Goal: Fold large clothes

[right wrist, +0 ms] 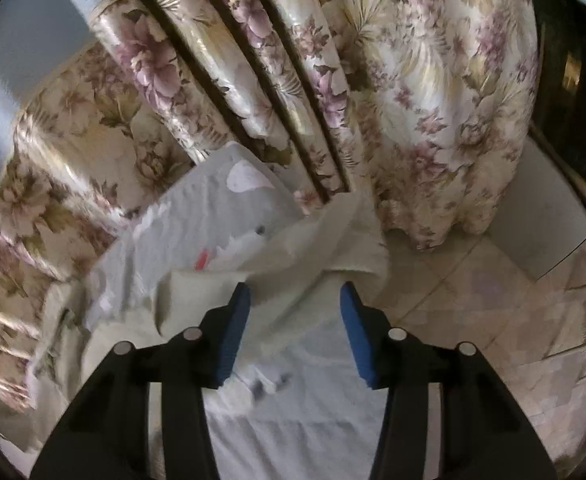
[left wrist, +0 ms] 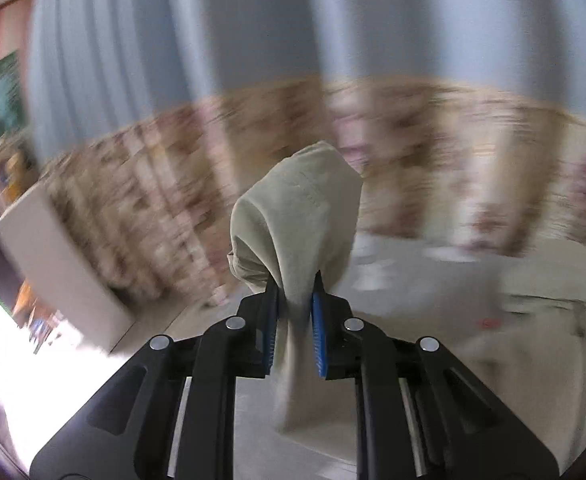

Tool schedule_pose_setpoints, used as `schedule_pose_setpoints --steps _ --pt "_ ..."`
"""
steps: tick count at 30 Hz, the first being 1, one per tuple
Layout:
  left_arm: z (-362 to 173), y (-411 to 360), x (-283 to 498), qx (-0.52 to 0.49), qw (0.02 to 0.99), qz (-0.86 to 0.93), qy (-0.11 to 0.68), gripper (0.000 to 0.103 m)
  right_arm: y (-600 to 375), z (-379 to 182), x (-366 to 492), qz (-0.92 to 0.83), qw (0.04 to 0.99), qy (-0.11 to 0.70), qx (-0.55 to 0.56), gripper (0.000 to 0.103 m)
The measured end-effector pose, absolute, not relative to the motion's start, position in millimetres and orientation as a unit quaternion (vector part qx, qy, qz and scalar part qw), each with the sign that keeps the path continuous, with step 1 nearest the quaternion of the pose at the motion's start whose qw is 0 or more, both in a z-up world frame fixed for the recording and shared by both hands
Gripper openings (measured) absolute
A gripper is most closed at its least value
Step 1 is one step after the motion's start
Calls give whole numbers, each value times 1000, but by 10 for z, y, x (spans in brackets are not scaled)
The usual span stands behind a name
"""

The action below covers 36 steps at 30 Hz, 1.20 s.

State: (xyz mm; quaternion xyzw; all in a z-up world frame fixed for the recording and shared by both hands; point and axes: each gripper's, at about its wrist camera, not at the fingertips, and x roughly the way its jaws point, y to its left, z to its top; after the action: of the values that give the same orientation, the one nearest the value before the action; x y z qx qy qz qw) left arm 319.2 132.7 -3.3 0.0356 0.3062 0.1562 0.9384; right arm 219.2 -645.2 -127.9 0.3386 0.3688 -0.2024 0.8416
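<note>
My left gripper [left wrist: 296, 300] is shut on a bunch of a pale beige garment [left wrist: 301, 208], which stands up past the blue pads and hangs down below them. The left wrist view is motion-blurred. My right gripper [right wrist: 295, 300] is open and empty, its blue pads [right wrist: 235, 332] held just above the same pale beige garment [right wrist: 293, 256], which lies crumpled on a grey sheet [right wrist: 229, 208] with white shapes.
A floral curtain [right wrist: 433, 80] hangs behind the surface, in both views. A tiled floor [right wrist: 473, 288] lies to the right. A white panel [left wrist: 53, 256] stands at the left. A dark doorway [right wrist: 573, 80] is at the far right.
</note>
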Motion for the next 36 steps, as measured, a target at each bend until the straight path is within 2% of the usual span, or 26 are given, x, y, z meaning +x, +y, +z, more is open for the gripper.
schedule_pose_setpoints --steps 3,7,10,12,17,18,20,22,23,24,25,27,28,32,36 --pt "38 770 3176 35 944 79 319 14 -6470 -1268 2296 -188 842 355 360 49" --pt "-203 -21 3190 47 932 -7 359 14 -6425 -1337 2462 -188 833 373 363 51" --pt "-515 -609 3140 48 913 -77 398 14 -6432 -1371 2480 -206 826 377 364 51" --pt "-803 -1095 3079 64 891 -122 433 7 -6438 -1376 2495 -216 824 378 363 51" --pt "-1357 -1954 2849 121 841 -194 490 7 -6499 -1372 2522 -239 810 382 375 52" --pt "-1429 -2044 2804 141 838 -192 491 11 -6533 -1391 2507 -249 802 382 385 58" --pt "-1540 -2133 2721 183 835 -185 485 22 -6594 -1480 2507 -255 787 387 407 62" --pt "-1531 -2140 2642 203 836 -183 476 46 -6578 -1499 2556 -248 798 387 390 59" --pt "-1451 -2104 2593 204 839 -188 469 53 -6567 -1484 2557 -246 805 382 382 51" --pt "-1357 -2010 2564 201 841 -190 465 62 -6564 -1468 2548 -245 810 376 377 39" --pt "-1248 -1926 2507 198 846 -190 456 73 -6574 -1455 2528 -243 815 370 374 35" --pt "-943 -1706 2418 194 866 -185 423 86 -6588 -1420 2498 -238 821 358 376 22" --pt "-831 -1592 2386 190 874 -180 410 93 -6585 -1376 2470 -237 826 348 375 21" --pt "-538 -958 2449 187 899 -118 377 96 -6364 -896 2345 -227 873 297 314 17" --pt "-633 -289 2747 177 904 -32 387 96 -6004 -377 2249 -198 907 255 269 17"
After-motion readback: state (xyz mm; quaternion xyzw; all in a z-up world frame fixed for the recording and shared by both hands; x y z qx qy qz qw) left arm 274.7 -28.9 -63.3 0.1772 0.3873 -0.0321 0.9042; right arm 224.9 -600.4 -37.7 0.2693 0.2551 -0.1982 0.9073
